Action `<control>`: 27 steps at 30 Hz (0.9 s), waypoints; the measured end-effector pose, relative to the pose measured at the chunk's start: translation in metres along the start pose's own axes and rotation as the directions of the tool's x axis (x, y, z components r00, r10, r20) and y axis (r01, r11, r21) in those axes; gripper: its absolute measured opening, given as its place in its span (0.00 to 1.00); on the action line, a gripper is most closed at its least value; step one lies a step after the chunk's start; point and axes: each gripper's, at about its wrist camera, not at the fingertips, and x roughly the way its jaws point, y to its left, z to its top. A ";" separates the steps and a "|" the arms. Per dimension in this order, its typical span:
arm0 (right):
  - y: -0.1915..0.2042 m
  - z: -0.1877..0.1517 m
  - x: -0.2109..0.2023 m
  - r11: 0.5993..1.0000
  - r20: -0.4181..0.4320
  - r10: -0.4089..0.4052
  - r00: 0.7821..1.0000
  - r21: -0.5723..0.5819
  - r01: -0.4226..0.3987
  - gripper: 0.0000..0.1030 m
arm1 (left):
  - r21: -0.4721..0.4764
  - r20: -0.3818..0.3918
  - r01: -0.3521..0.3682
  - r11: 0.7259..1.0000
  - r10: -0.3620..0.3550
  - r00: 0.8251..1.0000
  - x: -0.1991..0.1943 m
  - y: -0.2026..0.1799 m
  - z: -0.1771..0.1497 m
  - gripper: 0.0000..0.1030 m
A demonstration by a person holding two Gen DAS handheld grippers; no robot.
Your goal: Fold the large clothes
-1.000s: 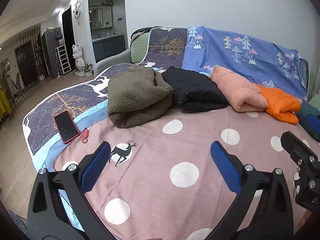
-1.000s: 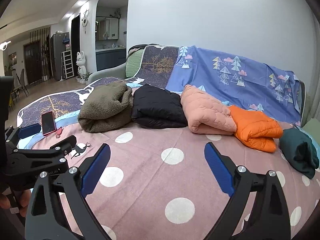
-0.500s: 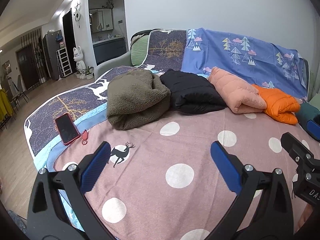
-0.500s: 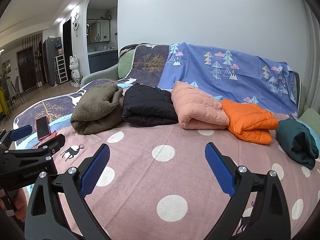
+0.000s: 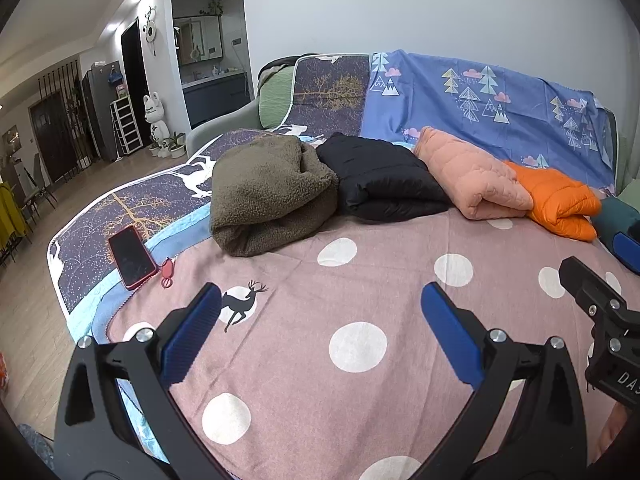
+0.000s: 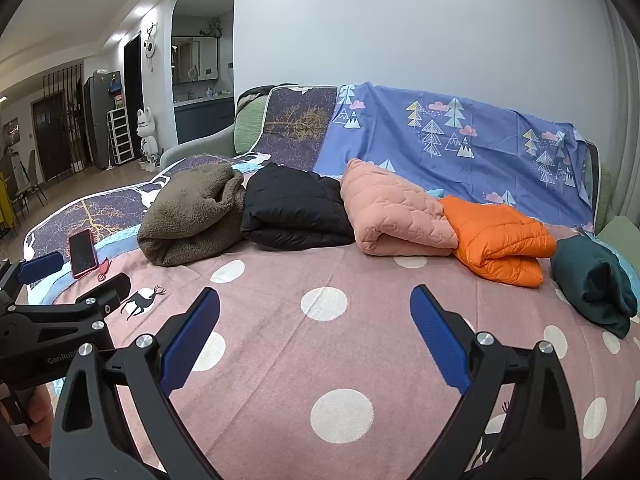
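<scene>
Folded garments lie in a row at the back of the bed: an olive fleece [image 5: 272,192] [image 6: 192,216], a black jacket [image 5: 380,178] [image 6: 292,212], a pink quilted jacket [image 5: 472,176] [image 6: 396,216], an orange puffer jacket [image 5: 556,200] [image 6: 500,236] and a dark teal garment [image 6: 592,280]. My left gripper [image 5: 320,328] is open and empty above the pink dotted cover [image 5: 360,288]. My right gripper [image 6: 316,328] is open and empty above the same cover [image 6: 360,280]. Each gripper shows at the edge of the other's view.
A red phone [image 5: 131,256] [image 6: 83,253] and a small red charm [image 5: 167,276] lie on the dark blanket at the bed's left edge. A blue tree-print sheet [image 6: 460,140] covers the backrest. Wooden floor [image 5: 36,312] lies to the left.
Both grippers have drawn back and risen slightly from the bed, so the garments look a little farther away. Both stay open.
</scene>
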 end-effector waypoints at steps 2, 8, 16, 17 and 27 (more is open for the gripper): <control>0.000 0.000 0.000 1.000 -0.001 -0.001 1.000 0.000 0.001 0.93 | 0.001 -0.003 0.001 1.000 -0.001 1.000 0.001 0.000 0.000 0.98; -0.001 0.000 0.001 1.000 -0.002 -0.009 1.000 0.003 0.009 0.93 | 0.002 -0.004 0.001 1.000 -0.001 1.000 0.002 0.000 -0.001 0.98; 0.001 -0.001 0.003 1.000 -0.010 -0.014 1.000 -0.008 0.014 0.93 | 0.001 -0.005 0.002 1.000 -0.002 1.000 0.003 0.000 0.000 0.98; 0.001 -0.001 0.003 1.000 -0.010 -0.014 1.000 -0.009 0.014 0.93 | 0.002 -0.006 0.002 1.000 -0.002 1.000 0.003 0.000 0.000 0.98; 0.000 -0.003 0.005 1.000 -0.015 -0.020 1.000 -0.002 0.020 0.93 | 0.009 -0.014 0.005 1.000 -0.005 1.000 0.008 0.001 -0.002 0.98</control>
